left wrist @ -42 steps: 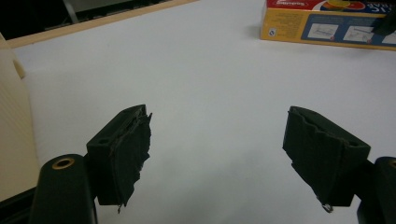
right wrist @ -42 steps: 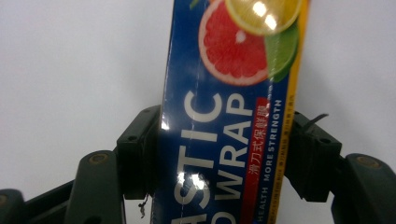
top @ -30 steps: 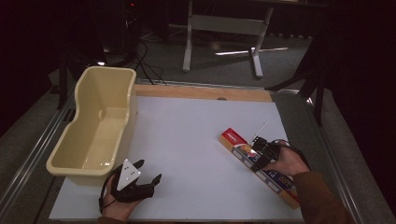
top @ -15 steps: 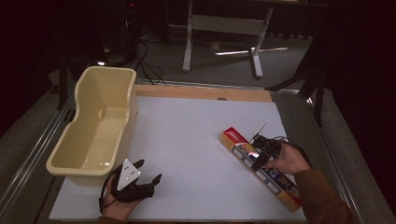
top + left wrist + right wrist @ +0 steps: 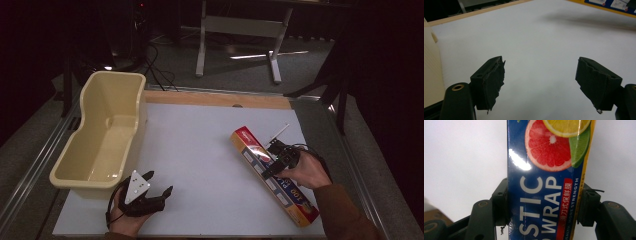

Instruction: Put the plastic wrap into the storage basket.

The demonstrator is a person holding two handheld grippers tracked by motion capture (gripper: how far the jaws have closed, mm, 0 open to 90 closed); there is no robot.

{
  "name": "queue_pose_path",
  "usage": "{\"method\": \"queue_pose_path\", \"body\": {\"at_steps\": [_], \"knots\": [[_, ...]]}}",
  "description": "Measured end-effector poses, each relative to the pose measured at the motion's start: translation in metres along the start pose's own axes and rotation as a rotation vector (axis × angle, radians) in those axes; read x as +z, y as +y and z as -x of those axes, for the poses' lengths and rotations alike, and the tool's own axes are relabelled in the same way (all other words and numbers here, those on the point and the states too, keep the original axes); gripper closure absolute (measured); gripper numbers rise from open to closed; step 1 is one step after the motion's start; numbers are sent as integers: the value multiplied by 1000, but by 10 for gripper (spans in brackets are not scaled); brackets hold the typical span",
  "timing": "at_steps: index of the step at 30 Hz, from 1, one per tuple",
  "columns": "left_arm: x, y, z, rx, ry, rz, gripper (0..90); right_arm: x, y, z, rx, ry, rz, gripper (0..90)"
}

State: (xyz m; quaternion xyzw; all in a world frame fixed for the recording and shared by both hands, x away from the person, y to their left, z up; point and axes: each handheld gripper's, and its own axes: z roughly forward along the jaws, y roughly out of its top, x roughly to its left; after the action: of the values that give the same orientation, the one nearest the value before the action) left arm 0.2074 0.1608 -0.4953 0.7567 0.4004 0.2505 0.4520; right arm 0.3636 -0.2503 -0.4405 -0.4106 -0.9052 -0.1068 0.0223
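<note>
Tongs, left (image 5: 159,190): nearest item, held low at the near left corner of the desk (image 5: 200,150), jaws spread wide with nothing between them; in the left gripper view the two black pads (image 5: 491,80) stand well apart over bare white surface. Tongs, right (image 5: 272,167): at the near right, clenched across the narrow width of the plastic-wrap box (image 5: 272,175), one pad on each long side, as the right gripper view shows with the printed face of the box (image 5: 546,182) running straight up between the jaws; these jaws have just been closing onto it. Plastic-wrap box: long, blue and yellow, lying on the right half of the desk, its long axis running diagonally from the near right corner toward the centre; the grip sits around mid-length, somewhat toward the far end. Whether the box has left the surface cannot be told. Cream tub (image 5: 100,135): empty, standing at the far left, just beyond the left tongs and well apart from the box. Judgement: the tub lies to the left of the box, across the desk, so the right hand must carry its load leftward, and the box's length likely needs aligning with the tub's long axis to fit.
</note>
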Motion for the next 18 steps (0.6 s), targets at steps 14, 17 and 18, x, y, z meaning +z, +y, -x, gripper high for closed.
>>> {"method": "queue_pose_path", "body": {"at_steps": [14, 17, 18], "knots": [[0, 0, 1, 2, -2, 5, 227, -20, 12, -29, 15, 97, 133, 413], [0, 0, 1, 2, -2, 4, 227, -21, 14, -34, 17, 112, 144, 414], [0, 0, 1, 1, -2, 3, 227, -23, 17, -37, 26, 124, 164, 415]]}}
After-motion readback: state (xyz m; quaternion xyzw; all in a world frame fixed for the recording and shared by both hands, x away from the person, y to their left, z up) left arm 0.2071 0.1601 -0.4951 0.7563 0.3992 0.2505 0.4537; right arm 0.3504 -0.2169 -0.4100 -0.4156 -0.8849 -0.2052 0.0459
